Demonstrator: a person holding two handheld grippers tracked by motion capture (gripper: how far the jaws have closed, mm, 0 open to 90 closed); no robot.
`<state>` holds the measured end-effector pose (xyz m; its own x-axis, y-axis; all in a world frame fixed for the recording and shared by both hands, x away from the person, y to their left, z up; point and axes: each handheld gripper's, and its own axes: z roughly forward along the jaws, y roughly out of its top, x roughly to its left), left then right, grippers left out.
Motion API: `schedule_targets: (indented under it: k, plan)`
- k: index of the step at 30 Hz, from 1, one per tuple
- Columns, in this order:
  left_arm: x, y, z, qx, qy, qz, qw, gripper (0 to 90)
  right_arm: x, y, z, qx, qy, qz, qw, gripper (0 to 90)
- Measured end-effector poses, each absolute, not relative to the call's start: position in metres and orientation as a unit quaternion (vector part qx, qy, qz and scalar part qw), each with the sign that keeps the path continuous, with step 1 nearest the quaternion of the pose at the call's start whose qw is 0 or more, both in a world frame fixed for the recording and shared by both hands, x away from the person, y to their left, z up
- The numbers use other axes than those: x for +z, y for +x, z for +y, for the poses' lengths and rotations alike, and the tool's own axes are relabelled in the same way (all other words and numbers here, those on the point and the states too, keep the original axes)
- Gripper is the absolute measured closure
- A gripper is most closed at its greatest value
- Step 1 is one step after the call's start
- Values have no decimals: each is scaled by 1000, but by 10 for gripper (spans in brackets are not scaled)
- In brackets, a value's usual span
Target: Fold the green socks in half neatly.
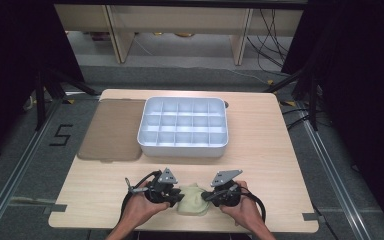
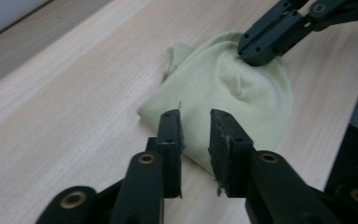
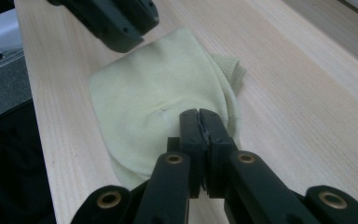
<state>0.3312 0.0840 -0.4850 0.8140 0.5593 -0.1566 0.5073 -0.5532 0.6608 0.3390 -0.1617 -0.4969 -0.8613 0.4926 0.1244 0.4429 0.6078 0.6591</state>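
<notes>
The pale wooden table [image 1: 260,150] carries, toward its far side, a white plastic tray divided into small square compartments [image 1: 183,127] with a flat brown lid-like panel [image 1: 112,130] touching its left side; both lie well apart from the work, which sits at the near edge between the person's hands; there a folded pale yellow-green knit cloth [image 1: 192,200], seemingly a sock with a ribbed cuff [image 2: 175,56] poking out at one corner, lies flat on the wood.

It looks light, limp and stretchy; it should crumple rather than slide, and nothing about it is fragile; a pinch on a fold or on the cuff edge would probably hold best, since a flat layer may slip through.

The right gripper [image 3: 199,122] is closed tight, pinching a raised pucker of the fabric near the cloth's middle; the left gripper [image 2: 196,128] stands a little way apart, its jaws over the near edge of the cloth and pressing on nothing, the fabric showing through the gap between them.
</notes>
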Motion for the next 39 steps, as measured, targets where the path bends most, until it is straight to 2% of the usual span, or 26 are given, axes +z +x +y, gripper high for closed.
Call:
schedule_targets:
  k: [8,11,15,28,39]
  plan:
    - [-488,329,94,8,872,332,360,573,-499,335,-159,353,263,897,30,891]
    - [-492,328,95,-15,859,355,368,536,-499,332,-159,351,267,897,28,891]
    - [-494,326,91,-31,868,353,349,512,-500,329,-158,350,271,896,29,891]
    - [-499,331,90,-40,865,375,333,500,-500,323,-158,350,271,896,24,891]
    - [-501,334,84,-53,863,370,339,603,-501,321,-158,352,270,896,26,890]
